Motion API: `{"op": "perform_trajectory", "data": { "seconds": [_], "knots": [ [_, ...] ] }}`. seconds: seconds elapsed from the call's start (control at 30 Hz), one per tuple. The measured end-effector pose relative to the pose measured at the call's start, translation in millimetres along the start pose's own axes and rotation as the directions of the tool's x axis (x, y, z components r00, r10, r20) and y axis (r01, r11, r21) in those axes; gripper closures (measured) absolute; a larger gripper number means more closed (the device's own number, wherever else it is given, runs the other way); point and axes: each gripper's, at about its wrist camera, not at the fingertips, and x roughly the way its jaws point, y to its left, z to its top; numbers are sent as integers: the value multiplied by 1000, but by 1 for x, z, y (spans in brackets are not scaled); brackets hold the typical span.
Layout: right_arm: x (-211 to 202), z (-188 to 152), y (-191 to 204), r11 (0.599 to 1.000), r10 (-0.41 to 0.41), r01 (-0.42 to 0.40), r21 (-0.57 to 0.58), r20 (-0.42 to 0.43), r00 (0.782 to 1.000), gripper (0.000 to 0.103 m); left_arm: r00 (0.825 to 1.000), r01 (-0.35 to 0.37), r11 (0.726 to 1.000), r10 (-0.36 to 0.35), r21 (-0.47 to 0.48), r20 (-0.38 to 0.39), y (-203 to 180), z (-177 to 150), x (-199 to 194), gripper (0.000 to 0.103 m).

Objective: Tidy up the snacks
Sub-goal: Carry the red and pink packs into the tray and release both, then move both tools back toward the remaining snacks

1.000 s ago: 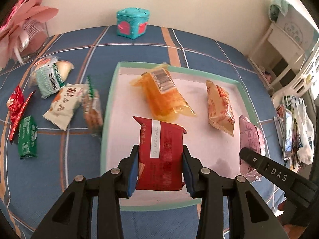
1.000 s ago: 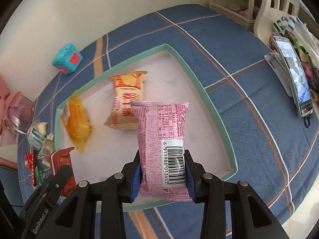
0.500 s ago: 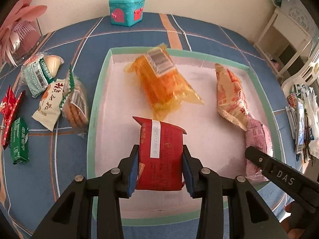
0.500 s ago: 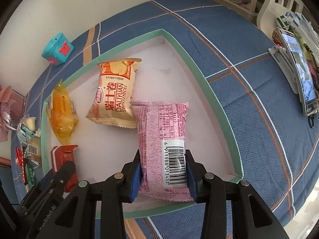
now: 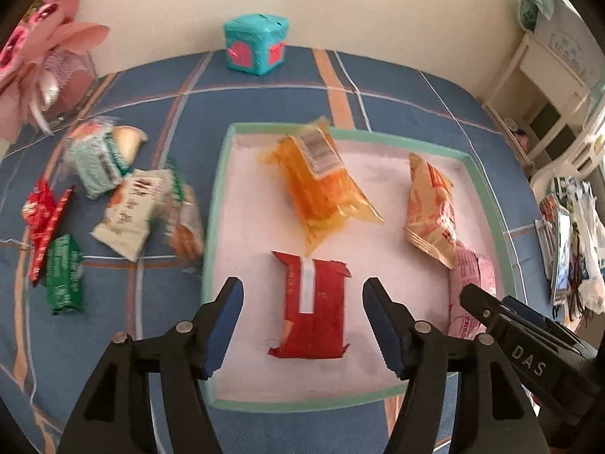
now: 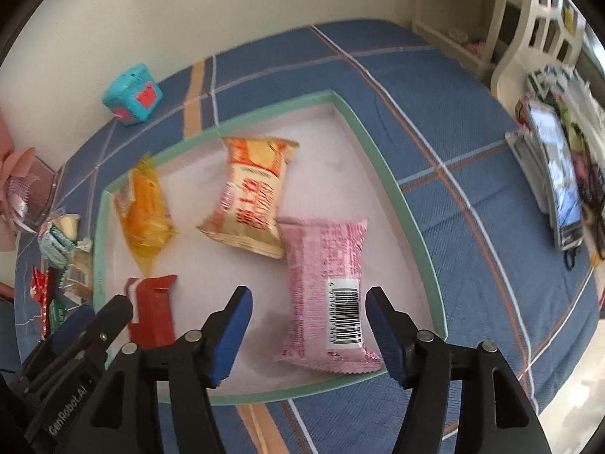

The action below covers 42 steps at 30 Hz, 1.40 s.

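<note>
A shallow tray with a green rim (image 5: 215, 227) (image 6: 382, 159) lies on the blue plaid cloth. In it lie an orange packet (image 5: 321, 193) (image 6: 145, 212), a cream and orange packet (image 5: 431, 208) (image 6: 251, 204), a red packet (image 5: 314, 306) (image 6: 153, 314) and a pink packet (image 6: 325, 287) (image 5: 472, 283). My left gripper (image 5: 302, 321) hangs over the red packet, jaws opening, pads clear of its sides. My right gripper (image 6: 306, 329) hangs over the pink packet, jaws opening; the barcode end lies between them, untouched.
Several loose snack packets (image 5: 113, 204) (image 6: 64, 257) lie on the cloth left of the tray. A teal box (image 5: 257, 43) (image 6: 132, 94) stands near the wall, a pink gift box (image 5: 49, 72) at far left. A phone on a stand (image 6: 559, 174) sits at the right edge.
Both grippers have opened. The red packet left the left jaws and the pink packet left the right jaws; both now lie on the tray floor.
</note>
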Motion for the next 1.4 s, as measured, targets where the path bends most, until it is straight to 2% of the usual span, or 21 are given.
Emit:
{"op": "perform_trajectory", "data": {
  "seconds": [0.2,0.33,0.47,0.5,0.57,0.7,0.77,0.87,0.93,1.07,1.4],
  "knots": [
    [-15,-2,13,999,0,1,-48,35,999,36,998,-49,997,51,-68,32,27,1,-25,35],
    [-14,-7,19,997,3,-1,-75,23,1000,36,996,-75,991,81,-111,42,44,5,-30,35],
    [-8,-12,23,996,-2,3,-84,5,1000,35,995,-94,983,98,-156,21,61,5,-27,34],
    [-7,-14,24,996,-4,4,-86,0,1000,32,995,-98,981,102,-167,15,65,4,-26,32],
    [-5,-15,24,996,-6,6,-86,-7,1000,28,993,-113,975,116,-190,5,72,3,-23,19],
    [1,-17,24,996,-12,10,-88,-22,1000,19,990,-138,968,142,-208,3,79,1,-20,16],
    [4,-17,23,996,-14,12,-92,-29,999,15,988,-148,966,152,-213,2,80,0,-19,11],
    [6,-18,24,995,-15,12,-96,-31,999,8,987,-161,963,164,-215,-5,82,-1,-16,11],
    [6,-19,25,995,-13,10,-98,-30,999,0,986,-162,962,164,-218,-9,83,-1,-14,10],
    [7,-21,26,994,-13,10,-105,-27,1000,0,986,-164,961,164,-221,-15,84,-2,-14,5],
    [6,-24,31,995,23,-22,-96,14,1000,0,991,-134,965,136,-224,-9,87,-2,-11,4]
  ]
}}
